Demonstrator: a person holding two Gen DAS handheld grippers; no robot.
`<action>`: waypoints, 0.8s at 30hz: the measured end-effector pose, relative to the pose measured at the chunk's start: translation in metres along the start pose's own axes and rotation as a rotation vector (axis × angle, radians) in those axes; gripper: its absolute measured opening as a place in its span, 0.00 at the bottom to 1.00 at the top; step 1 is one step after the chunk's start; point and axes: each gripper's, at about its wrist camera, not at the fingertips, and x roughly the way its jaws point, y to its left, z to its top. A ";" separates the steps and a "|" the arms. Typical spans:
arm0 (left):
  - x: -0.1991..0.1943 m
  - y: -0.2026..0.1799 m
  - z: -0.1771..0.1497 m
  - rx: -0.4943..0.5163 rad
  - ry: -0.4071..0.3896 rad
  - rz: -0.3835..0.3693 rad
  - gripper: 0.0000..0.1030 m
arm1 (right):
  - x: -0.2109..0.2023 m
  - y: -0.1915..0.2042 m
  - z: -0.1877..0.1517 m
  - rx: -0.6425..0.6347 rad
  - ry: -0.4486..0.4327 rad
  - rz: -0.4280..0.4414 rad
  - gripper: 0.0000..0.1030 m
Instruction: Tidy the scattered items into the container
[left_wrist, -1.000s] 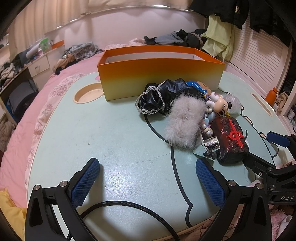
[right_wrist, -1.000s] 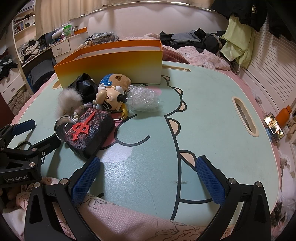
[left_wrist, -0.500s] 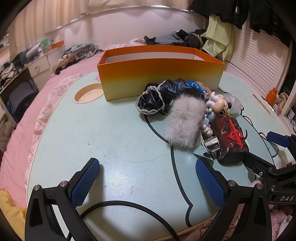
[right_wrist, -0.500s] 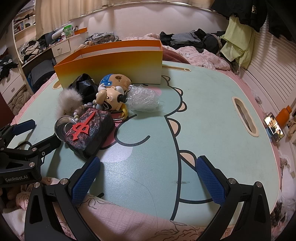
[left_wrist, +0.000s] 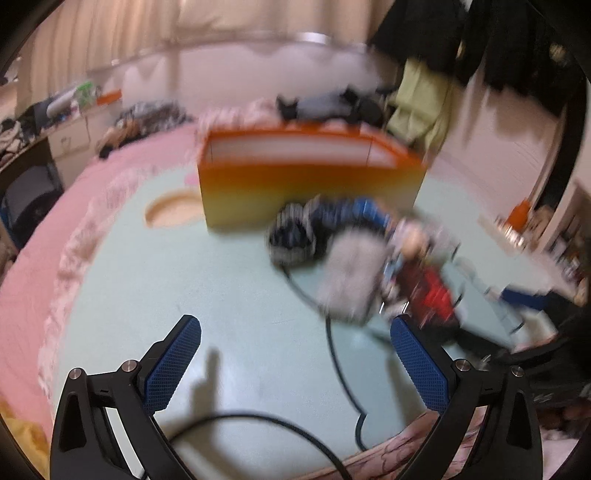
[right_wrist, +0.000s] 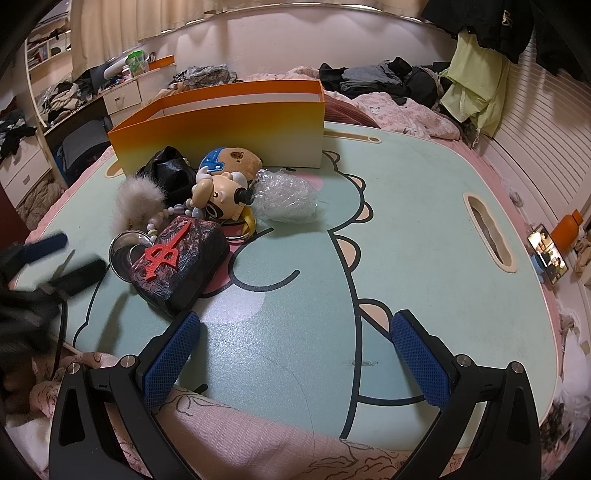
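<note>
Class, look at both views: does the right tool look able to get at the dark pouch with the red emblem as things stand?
Probably yes. The right tool stands open and empty, and the dark pouch lies just ahead to its left on the table, at the pile's near edge. Only the blurred left tool hovers close beside it.

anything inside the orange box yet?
Only white inner walls show inside the orange box from the right wrist view; its floor is hidden by the front wall, so contents cannot be confirmed.

No legible text, brand or number appears in either view. The dark pouch carries a red raised emblem, not readable as lettering.
</note>
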 end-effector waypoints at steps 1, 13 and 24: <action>-0.002 0.000 0.005 0.015 -0.014 0.001 1.00 | 0.000 0.000 0.000 0.000 0.000 0.000 1.00; 0.040 -0.015 0.026 0.030 0.053 -0.063 0.77 | -0.003 0.002 0.001 -0.001 -0.001 0.000 1.00; 0.055 -0.020 0.028 0.029 0.096 -0.106 0.21 | -0.003 0.002 0.000 -0.002 -0.002 0.000 1.00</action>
